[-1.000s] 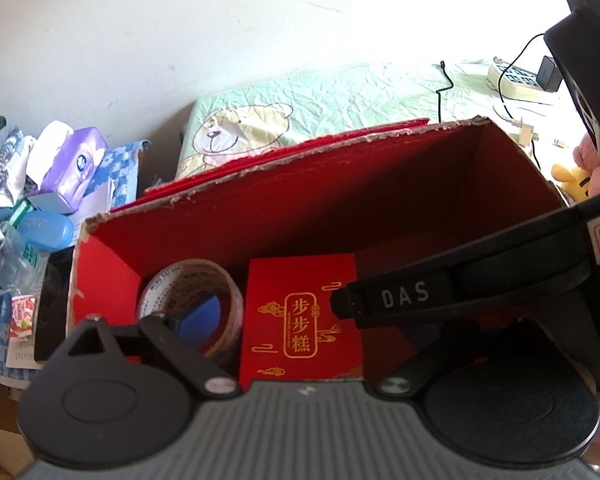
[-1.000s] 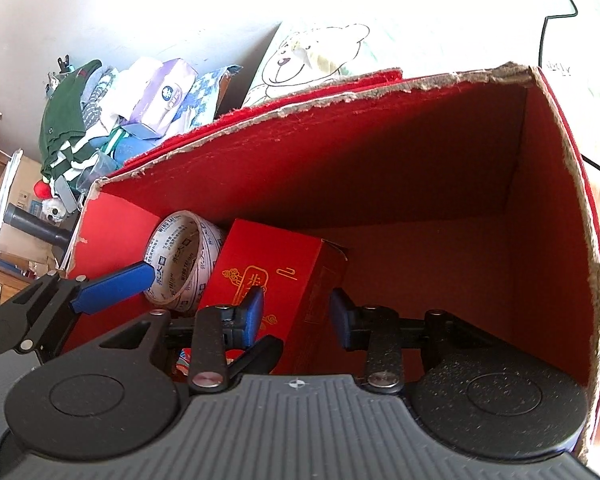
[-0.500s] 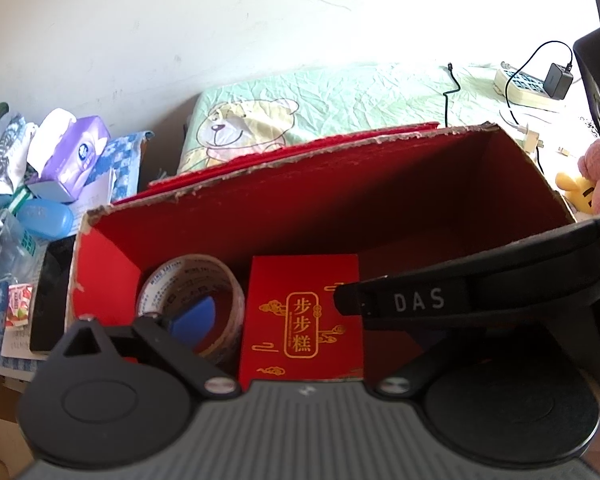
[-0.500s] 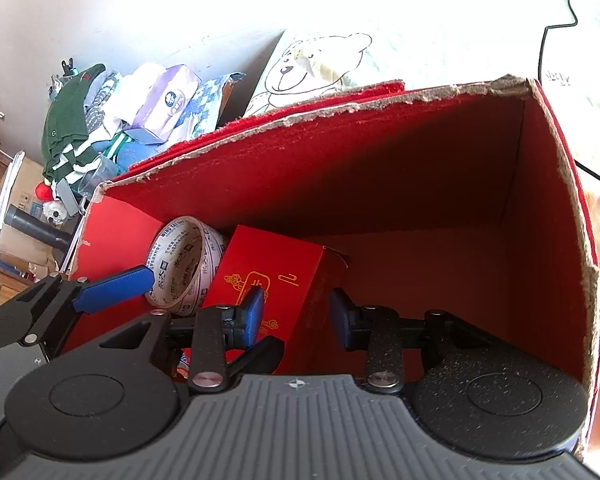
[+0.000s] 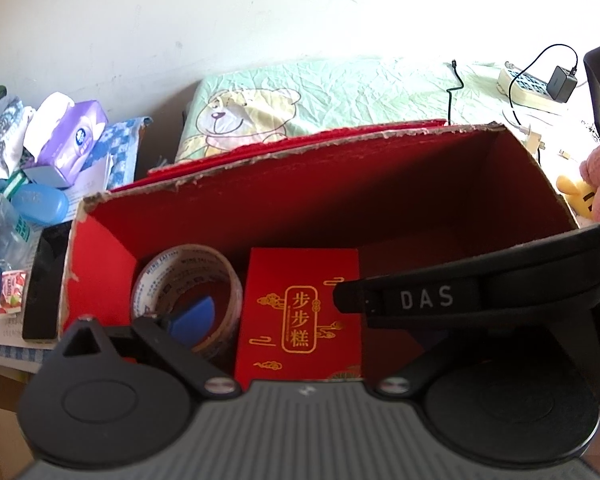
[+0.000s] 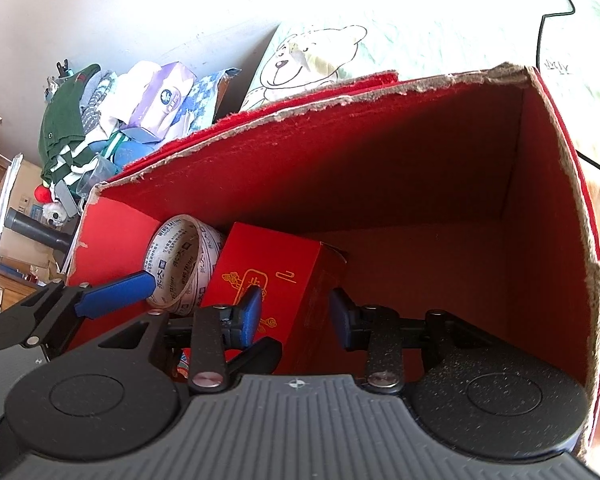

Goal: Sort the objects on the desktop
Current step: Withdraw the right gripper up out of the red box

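The right gripper [image 6: 294, 312] hangs over the near edge of the red cardboard box [image 6: 380, 152], its two blue pads spread apart with nothing pinched between them; the left pad [image 6: 252, 308] sits in front of the gold-printed face of the small red carton [image 6: 260, 276] and the right pad [image 6: 342, 316] stands just off the carton's far corner, so the jaws straddle that corner without squeezing it. I judge the carton to be set down and let go. In the left wrist view the carton [image 5: 304, 312] stands on the box floor with its long axis running away from the camera, and the roll of tape [image 5: 188, 292] leans just beside it against the box's left wall. The left gripper [image 5: 300, 320] is spread wide: one blue finger [image 5: 192, 316] reaches into the hollow of the tape roll, while the other finger is hidden behind the right gripper's black arm marked DAS [image 5: 428, 298], so nothing appears to be held. Both sorted things lie straight ahead of and below the grippers, the right one nearer the carton, the left nearer the tape. The right half of the box is bare. Outside, on the left, a purple tissue pack [image 5: 66, 140] and a blue case [image 5: 40, 204] sit among clutter.
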The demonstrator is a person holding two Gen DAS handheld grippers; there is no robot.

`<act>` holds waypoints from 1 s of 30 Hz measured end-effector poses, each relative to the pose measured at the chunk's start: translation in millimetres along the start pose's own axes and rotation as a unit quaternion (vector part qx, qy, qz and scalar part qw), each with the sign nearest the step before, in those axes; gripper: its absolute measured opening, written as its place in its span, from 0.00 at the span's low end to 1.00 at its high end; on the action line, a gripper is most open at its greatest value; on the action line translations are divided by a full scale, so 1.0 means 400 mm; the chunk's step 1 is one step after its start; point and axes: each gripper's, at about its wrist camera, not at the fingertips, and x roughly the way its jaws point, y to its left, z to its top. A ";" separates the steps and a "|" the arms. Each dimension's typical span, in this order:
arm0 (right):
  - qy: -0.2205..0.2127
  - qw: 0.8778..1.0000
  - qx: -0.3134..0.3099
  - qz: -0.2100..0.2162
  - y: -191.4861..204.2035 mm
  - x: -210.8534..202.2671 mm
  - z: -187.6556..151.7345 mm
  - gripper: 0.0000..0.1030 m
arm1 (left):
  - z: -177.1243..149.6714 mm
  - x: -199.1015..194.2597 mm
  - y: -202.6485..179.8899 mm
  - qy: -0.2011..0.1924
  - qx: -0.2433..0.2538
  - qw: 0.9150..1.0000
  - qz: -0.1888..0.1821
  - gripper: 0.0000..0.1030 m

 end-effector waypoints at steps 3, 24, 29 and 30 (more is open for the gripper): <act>-0.001 1.000 0.001 0.001 -0.002 -0.001 0.000 0.39 | 0.002 0.000 0.003 0.001 -0.003 1.000 -0.004 0.99; -0.004 1.000 0.003 -0.007 -0.002 0.000 0.002 0.39 | 0.003 0.006 0.007 0.011 -0.005 1.000 -0.012 0.99; -0.019 1.000 0.008 -0.011 -0.005 -0.008 -0.002 0.39 | -0.002 0.005 0.003 0.011 -0.006 1.000 0.003 0.98; -0.020 1.000 0.008 -0.011 -0.005 -0.008 -0.003 0.39 | -0.003 0.005 0.002 0.010 -0.005 1.000 0.003 0.98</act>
